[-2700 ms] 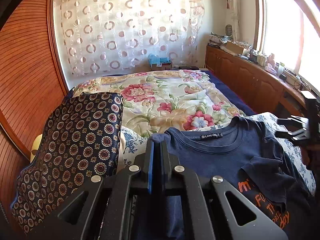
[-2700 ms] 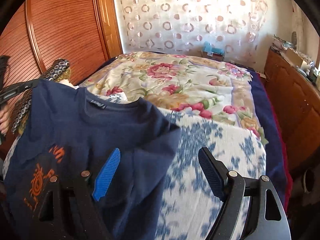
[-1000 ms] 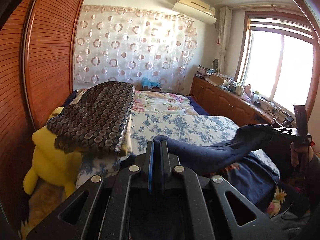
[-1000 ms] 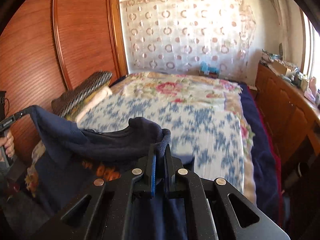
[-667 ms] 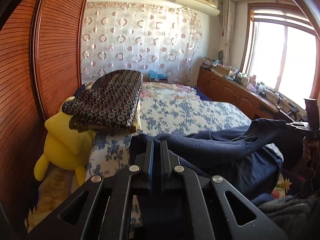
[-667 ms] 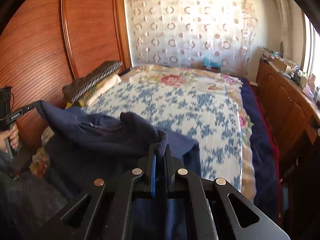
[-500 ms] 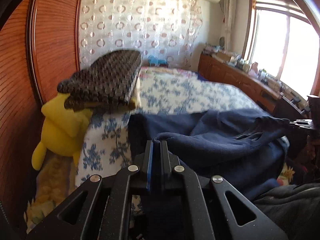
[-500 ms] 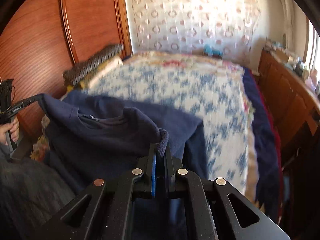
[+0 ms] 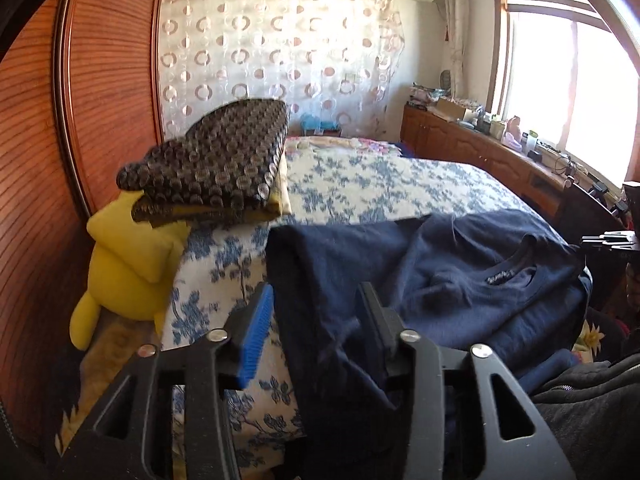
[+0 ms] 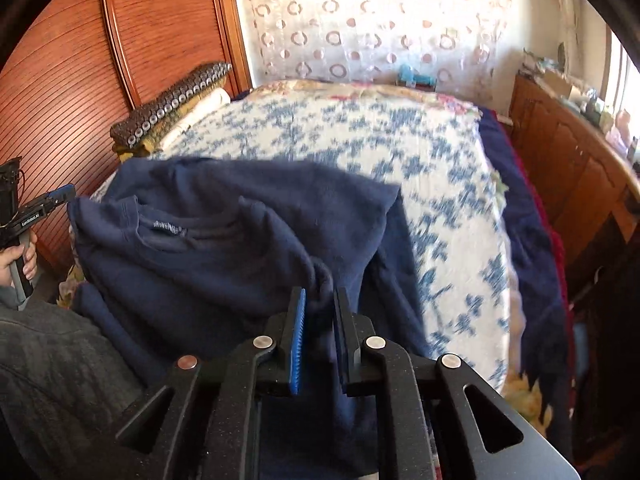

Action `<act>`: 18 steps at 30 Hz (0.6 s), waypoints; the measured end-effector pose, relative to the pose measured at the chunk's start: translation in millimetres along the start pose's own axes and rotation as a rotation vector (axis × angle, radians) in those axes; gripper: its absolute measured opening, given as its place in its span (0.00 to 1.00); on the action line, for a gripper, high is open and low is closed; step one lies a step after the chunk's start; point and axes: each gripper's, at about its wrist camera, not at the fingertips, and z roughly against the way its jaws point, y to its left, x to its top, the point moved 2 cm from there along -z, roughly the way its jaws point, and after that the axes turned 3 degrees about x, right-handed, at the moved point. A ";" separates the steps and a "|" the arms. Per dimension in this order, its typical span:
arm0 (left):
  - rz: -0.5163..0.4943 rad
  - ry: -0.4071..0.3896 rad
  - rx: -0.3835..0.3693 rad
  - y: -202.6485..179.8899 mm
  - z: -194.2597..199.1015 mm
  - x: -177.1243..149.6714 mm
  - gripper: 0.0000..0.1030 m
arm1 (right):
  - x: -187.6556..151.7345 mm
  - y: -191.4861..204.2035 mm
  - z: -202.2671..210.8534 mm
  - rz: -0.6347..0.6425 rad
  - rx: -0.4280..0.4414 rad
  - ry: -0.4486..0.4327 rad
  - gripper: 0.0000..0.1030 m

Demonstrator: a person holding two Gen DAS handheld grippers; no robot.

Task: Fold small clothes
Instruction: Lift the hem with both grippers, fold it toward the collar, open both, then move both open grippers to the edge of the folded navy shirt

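Shirt (image 9: 460,264) lies folded once on my bed (image 9: 380,184); both grippers, left (image 9: 316,320) and right (image 10: 320,320), are opening, cloth loose between; more folds remain.

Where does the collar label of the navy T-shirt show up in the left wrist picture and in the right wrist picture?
Left wrist: the collar label sits right of centre, on the navy T-shirt.
Right wrist: the label sits left of centre.
Shared landmark: the dark circle-patterned folded cloth, upper left in both views.
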 end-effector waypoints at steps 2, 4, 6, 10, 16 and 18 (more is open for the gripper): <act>-0.001 -0.014 -0.010 1.6 0.2 6.4 0.80 | 3.9 -5.1 8.3 -0.001 -0.017 -0.032 0.42; -0.006 -0.014 -0.018 2.8 -3.8 13.8 0.80 | 11.0 -11.6 10.4 -0.018 -0.030 -0.056 0.46; -0.011 -0.017 -0.015 2.8 -8.9 19.2 0.80 | 18.2 -19.5 2.9 -0.034 -0.043 -0.069 0.47; 0.002 -0.009 -0.009 4.3 -23.9 30.6 0.80 | 29.7 -37.0 -29.0 -0.101 -0.008 -0.063 0.47; 0.029 0.003 -0.010 9.9 -45.8 44.6 0.80 | 42.2 -58.2 -81.9 -0.229 0.019 -0.006 0.47; 0.027 0.004 0.000 10.1 -50.3 46.9 0.80 | 42.2 -62.1 -90.1 -0.257 0.020 0.008 0.47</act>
